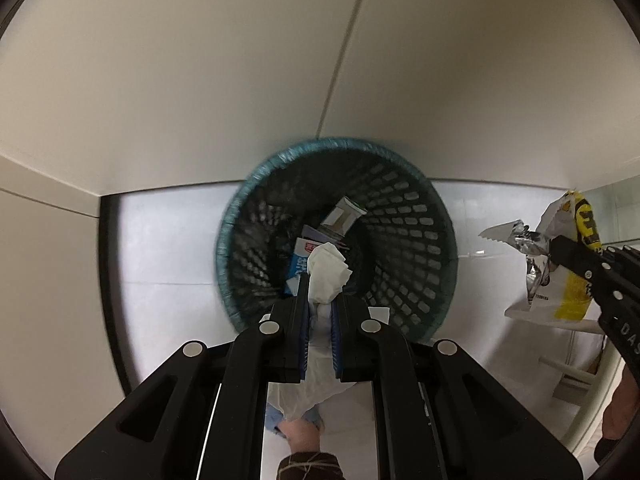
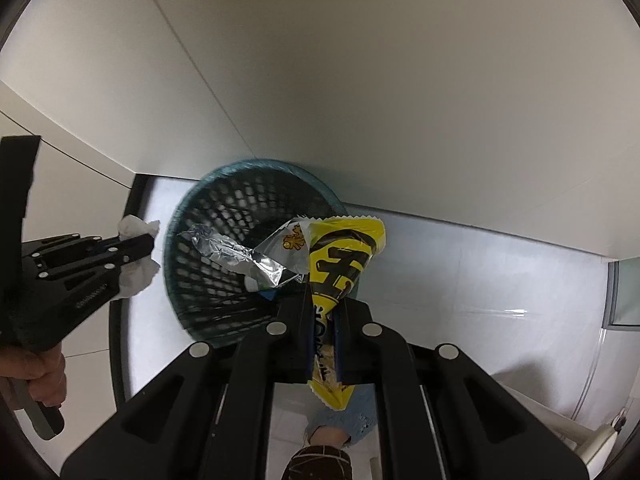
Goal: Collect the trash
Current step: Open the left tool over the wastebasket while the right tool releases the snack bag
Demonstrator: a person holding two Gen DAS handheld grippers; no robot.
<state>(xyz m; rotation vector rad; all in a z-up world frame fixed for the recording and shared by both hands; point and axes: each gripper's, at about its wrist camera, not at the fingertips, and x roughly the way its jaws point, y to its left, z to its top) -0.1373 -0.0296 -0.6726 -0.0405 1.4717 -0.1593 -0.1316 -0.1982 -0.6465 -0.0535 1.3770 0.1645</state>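
A black mesh waste basket with a teal rim (image 1: pixel 240 200) stands on the floor by the wall; it also shows in the right wrist view (image 2: pixel 208 184). It holds several cartons and papers. My left gripper (image 1: pixel 320 292) is shut on a crumpled white tissue (image 1: pixel 328 268) above the basket's near side. My right gripper (image 2: pixel 325 300) is shut on a yellow and black snack wrapper (image 2: pixel 340 256) with its torn foil end over the basket. The left gripper with the tissue appears at the left of the right wrist view (image 2: pixel 138 248). The wrapper shows at the right of the left wrist view (image 1: pixel 568 256).
A white wall (image 1: pixel 200 80) with a vertical seam rises behind the basket. A dark vertical frame (image 1: pixel 108 280) stands to the left. White furniture legs (image 1: pixel 560 364) are at the right. The floor is pale tile (image 2: pixel 460 280). My foot in a sandal is below (image 2: pixel 324 436).
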